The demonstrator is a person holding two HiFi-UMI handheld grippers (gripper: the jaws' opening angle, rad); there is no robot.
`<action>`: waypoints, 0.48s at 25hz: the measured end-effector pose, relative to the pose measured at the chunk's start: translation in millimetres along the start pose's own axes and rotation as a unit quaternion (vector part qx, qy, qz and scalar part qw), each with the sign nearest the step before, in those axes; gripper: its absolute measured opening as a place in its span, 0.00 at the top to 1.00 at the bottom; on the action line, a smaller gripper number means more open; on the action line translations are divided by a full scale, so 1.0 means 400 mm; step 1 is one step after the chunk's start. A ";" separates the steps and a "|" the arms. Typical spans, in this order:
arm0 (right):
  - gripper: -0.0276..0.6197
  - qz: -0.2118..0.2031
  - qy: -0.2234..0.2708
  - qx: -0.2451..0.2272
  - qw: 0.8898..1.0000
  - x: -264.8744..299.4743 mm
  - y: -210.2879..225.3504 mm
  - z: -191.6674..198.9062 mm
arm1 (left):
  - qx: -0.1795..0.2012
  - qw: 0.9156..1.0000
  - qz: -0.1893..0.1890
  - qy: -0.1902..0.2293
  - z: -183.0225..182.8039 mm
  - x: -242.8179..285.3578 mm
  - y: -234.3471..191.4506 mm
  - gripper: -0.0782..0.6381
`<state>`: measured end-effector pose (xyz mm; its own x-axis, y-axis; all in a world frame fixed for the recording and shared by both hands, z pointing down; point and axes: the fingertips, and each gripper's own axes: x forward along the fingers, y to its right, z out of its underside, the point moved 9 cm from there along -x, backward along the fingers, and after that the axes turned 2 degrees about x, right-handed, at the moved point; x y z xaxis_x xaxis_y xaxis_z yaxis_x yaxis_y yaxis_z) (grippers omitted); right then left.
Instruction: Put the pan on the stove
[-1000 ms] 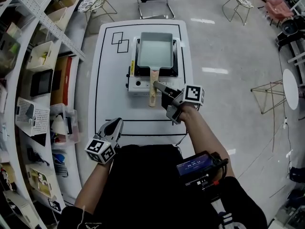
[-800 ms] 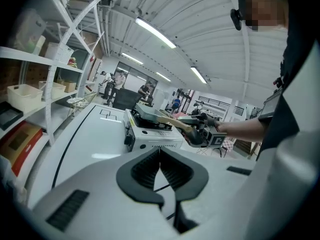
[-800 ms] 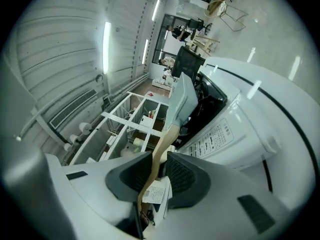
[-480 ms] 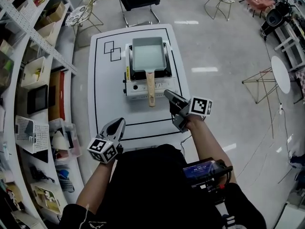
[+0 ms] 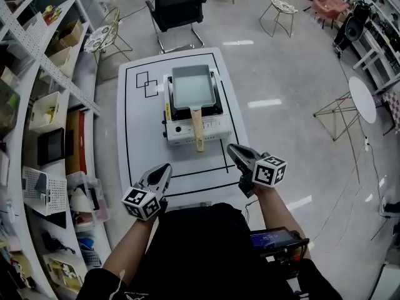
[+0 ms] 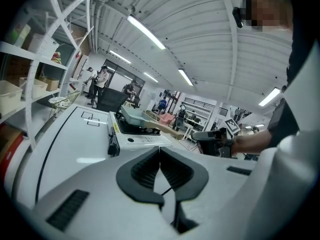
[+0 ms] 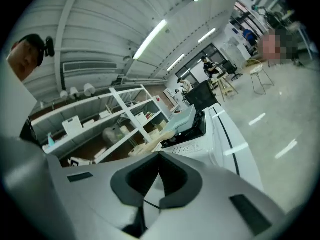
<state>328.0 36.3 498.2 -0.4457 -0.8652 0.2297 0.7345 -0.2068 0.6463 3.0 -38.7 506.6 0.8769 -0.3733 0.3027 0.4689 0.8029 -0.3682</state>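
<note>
the pale rectangular pan (image 5: 193, 86) with wooden handle sits on the white portable stove (image 5: 194, 129), upper centre of frame. the task seems done, so left gripper (image 5: 165, 167) and right gripper (image 5: 232, 149) hang below, fingers closed, empty.

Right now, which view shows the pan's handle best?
The head view: the whole wooden handle shows from above, reaching out over the front of the stove toward the person. The left gripper view shows it small and side-on. The right gripper view shows only a foreshortened part.
</note>
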 end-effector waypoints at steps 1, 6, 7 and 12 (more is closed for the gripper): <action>0.92 0.007 -0.009 -0.027 1.000 -0.008 -0.011 0.005 | 0.003 1.000 0.003 0.000 -0.003 0.004 0.002 0.88; 0.92 0.032 -0.028 -0.110 0.993 -0.047 -0.034 0.026 | 0.009 1.000 0.015 -0.001 -0.008 0.029 0.014 0.88; 0.92 0.035 -0.026 -0.114 0.992 -0.054 -0.034 0.030 | 0.011 1.000 0.017 -0.002 -0.009 0.032 0.017 0.88; 0.92 0.043 -0.013 -0.117 0.992 -0.076 -0.028 0.037 | 0.016 1.000 0.021 -0.002 -0.013 0.042 0.027 0.88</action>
<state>325.9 71.8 495.0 -0.3868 -0.8730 0.2969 0.8680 -0.2360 0.4369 23.3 -38.7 503.1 0.8952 -0.3369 0.2919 0.4281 0.8321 -0.3525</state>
